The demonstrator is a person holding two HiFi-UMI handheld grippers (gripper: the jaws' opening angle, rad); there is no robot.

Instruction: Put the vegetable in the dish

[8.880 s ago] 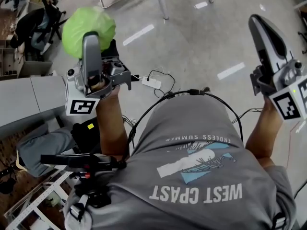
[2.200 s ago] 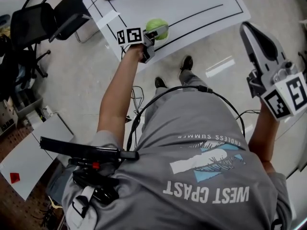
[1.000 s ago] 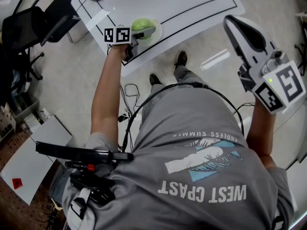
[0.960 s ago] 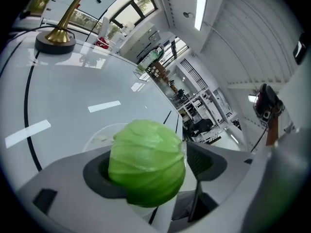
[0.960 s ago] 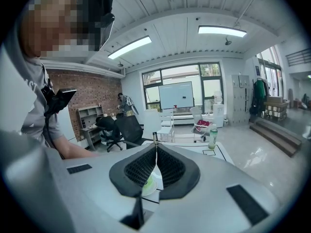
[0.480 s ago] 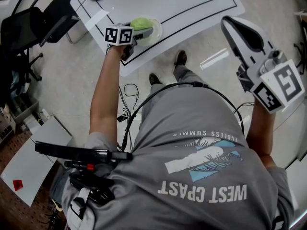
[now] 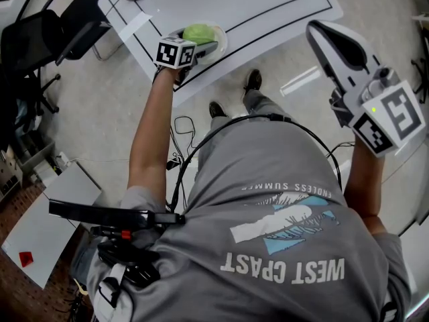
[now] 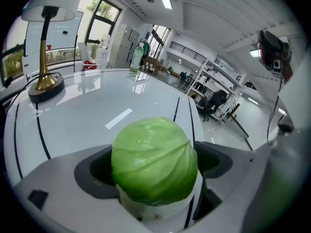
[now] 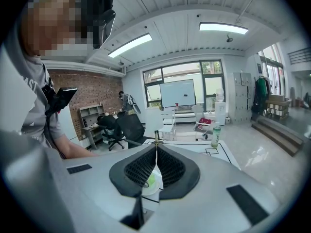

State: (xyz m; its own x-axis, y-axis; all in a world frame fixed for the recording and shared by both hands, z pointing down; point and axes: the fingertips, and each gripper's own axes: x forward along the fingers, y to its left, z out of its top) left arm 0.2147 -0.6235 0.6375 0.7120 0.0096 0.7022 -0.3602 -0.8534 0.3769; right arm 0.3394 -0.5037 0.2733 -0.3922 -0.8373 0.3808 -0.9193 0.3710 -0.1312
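left gripper [image 7: 201, 45] is at the table [image 7: 268, 5], near the edge closest to the person, towards the left end. its jaws have just been opening and now stand wide apart, one either side of the cabbage [image 8: 154, 159]. the pads look to be off it, not squeezing. the cabbage sits in the white dish [image 8: 146, 210], upright, filling most of it. a black border line on the table runs right by the dish. a brass-base lamp [image 8: 44, 79] stands at the far left corner, well apart from the dish.

right gripper [image 7: 320, 32] is held up off to the right, over the floor and clear of the table. its jaws are closed together on nothing, with only a thin seam between the pads in the right gripper view.
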